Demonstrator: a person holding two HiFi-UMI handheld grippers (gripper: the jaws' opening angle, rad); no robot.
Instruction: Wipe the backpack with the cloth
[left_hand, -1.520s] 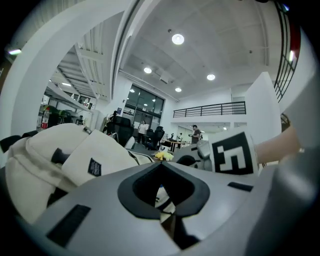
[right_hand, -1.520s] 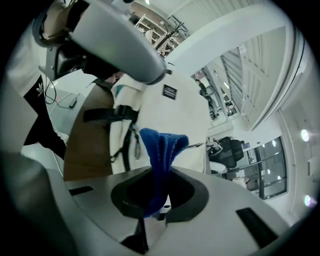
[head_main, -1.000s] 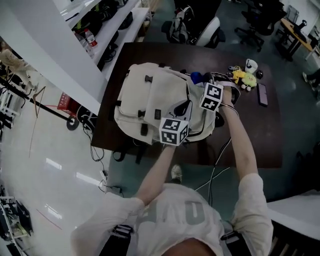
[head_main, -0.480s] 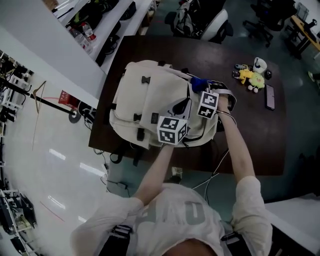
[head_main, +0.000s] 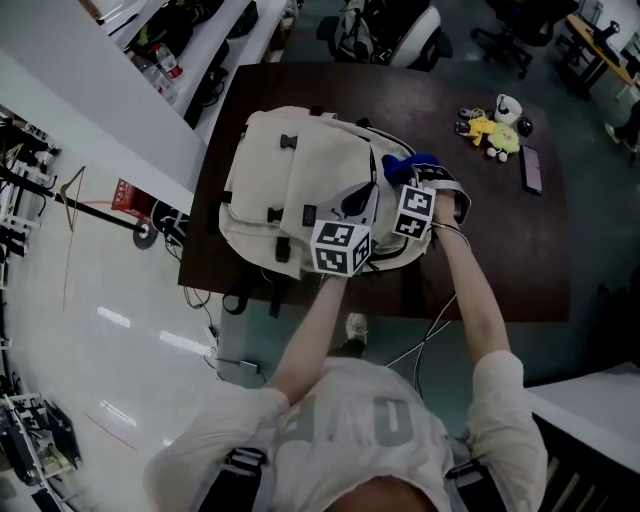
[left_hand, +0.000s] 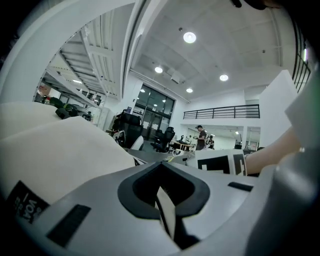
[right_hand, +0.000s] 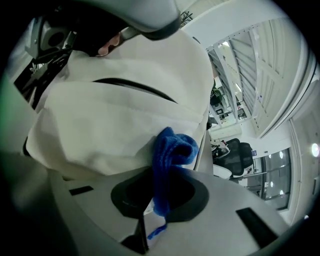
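A cream backpack (head_main: 290, 180) lies flat on the dark brown table (head_main: 500, 250). My right gripper (head_main: 408, 182) is at the backpack's right side, shut on a blue cloth (head_main: 405, 165). In the right gripper view the cloth (right_hand: 172, 150) sticks out of the right gripper (right_hand: 160, 195) and presses against the backpack's cream fabric (right_hand: 115, 110). My left gripper (head_main: 355, 215) rests on the backpack's near right part. In the left gripper view it (left_hand: 165, 200) is shut on a thin cream strip of the backpack (left_hand: 60, 150).
Small plush toys (head_main: 492, 125) and a dark phone (head_main: 532, 172) lie on the table's far right. Office chairs (head_main: 400, 30) stand behind the table. A white counter (head_main: 120, 90) runs along the left. Cables (head_main: 420, 345) trail on the floor under the table's near edge.
My right gripper has drawn the blue cloth nearer to me along the backpack's right side. The left gripper has barely moved, and the head camera has shifted a little.
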